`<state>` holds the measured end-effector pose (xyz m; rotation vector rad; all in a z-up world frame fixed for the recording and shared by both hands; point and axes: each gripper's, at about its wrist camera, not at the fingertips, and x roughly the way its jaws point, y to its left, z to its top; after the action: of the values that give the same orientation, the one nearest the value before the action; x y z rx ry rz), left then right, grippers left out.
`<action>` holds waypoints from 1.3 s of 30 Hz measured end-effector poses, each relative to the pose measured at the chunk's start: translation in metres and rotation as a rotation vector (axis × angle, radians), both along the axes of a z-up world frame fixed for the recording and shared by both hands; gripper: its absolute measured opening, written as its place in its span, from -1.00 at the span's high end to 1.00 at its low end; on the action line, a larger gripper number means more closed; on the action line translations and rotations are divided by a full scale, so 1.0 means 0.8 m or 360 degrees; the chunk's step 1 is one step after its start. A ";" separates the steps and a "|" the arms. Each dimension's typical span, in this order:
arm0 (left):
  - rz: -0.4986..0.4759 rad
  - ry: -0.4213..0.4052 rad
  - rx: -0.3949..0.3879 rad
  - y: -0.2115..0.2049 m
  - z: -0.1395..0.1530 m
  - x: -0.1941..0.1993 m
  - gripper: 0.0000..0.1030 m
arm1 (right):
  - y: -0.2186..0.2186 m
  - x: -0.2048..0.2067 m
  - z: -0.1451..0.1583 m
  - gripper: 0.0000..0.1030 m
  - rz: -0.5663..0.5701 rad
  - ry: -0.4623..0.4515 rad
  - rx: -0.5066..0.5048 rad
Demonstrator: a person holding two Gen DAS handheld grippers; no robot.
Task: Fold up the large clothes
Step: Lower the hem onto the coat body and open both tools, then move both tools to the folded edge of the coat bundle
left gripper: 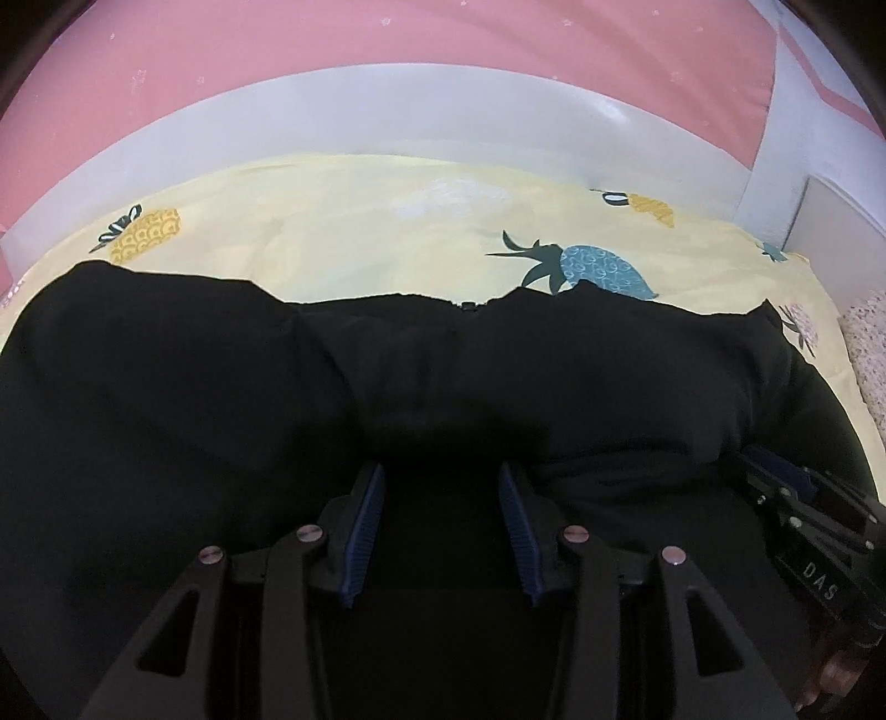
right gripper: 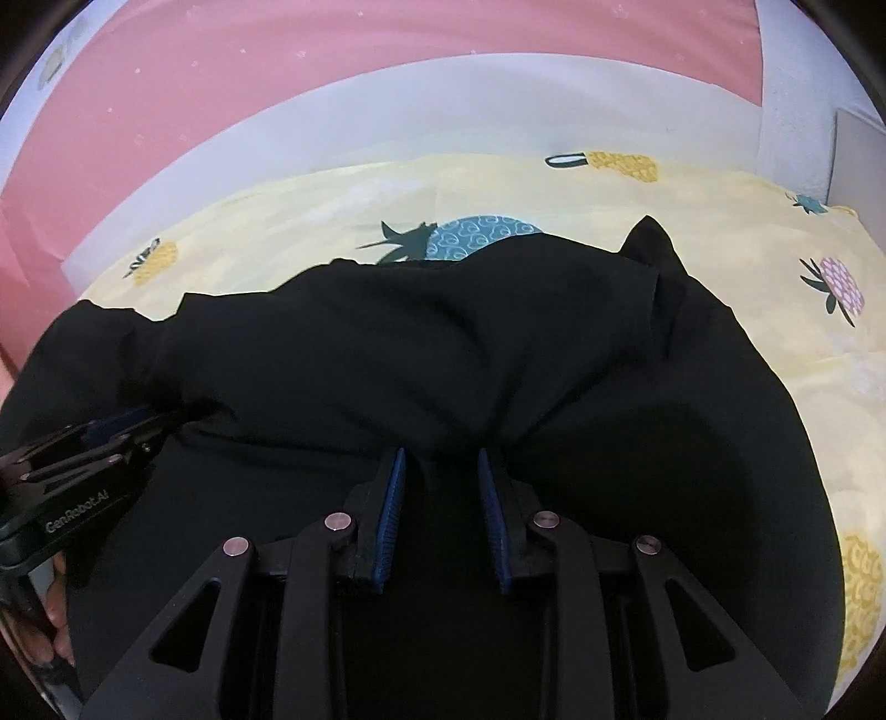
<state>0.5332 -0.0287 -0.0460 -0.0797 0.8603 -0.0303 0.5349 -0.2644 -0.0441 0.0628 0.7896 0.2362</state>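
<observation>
Lying bunched across a yellow bedsheet [left gripper: 354,221] printed with pineapples, a large black garment [left gripper: 221,387] fills the lower half of both wrist views, its far edge ragged against the sheet and a small zipper pull [left gripper: 469,306] showing at the middle of that edge in the left view. Beyond the sheet, a pale band of wall [left gripper: 387,111] and a pink surface [left gripper: 387,33] above it. Left gripper [left gripper: 441,471] low over the black cloth, blue-padded fingers [left gripper: 370,520] parted with dark fabric in the gap; impossible to tell whether the pads pinch it. Right gripper [right gripper: 441,457] set closer, jaws narrower, a raised fold of the garment running in between the blue pads [right gripper: 392,509] and seemingly caught there, creases fanning outward from that point. Each gripper visible at the edge of the other's view, side by side on the same garment, with fingertips of a hand [right gripper: 50,615] at the left gripper's handle.
</observation>
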 end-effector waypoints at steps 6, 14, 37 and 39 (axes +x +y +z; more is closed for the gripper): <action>-0.0002 -0.0054 0.0016 0.004 0.043 -0.036 0.11 | -0.028 -0.042 0.037 0.45 0.0013 0.0000 0.0076; 0.0167 -0.0214 0.0337 0.107 0.051 -0.126 0.09 | -0.108 -0.091 0.020 0.45 -0.0086 -0.0123 -0.0023; 0.0349 -0.0273 0.0329 0.165 0.019 -0.192 0.06 | -0.129 -0.122 0.006 0.42 -0.0169 -0.0137 -0.0051; 0.0351 -0.0261 0.0330 0.166 0.023 -0.199 0.06 | -0.131 -0.133 0.018 0.40 -0.0180 -0.0124 -0.0042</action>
<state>0.3738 0.1044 -0.0277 0.0226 0.6828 0.2553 0.4287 -0.3695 -0.0298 0.0727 0.7087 0.1203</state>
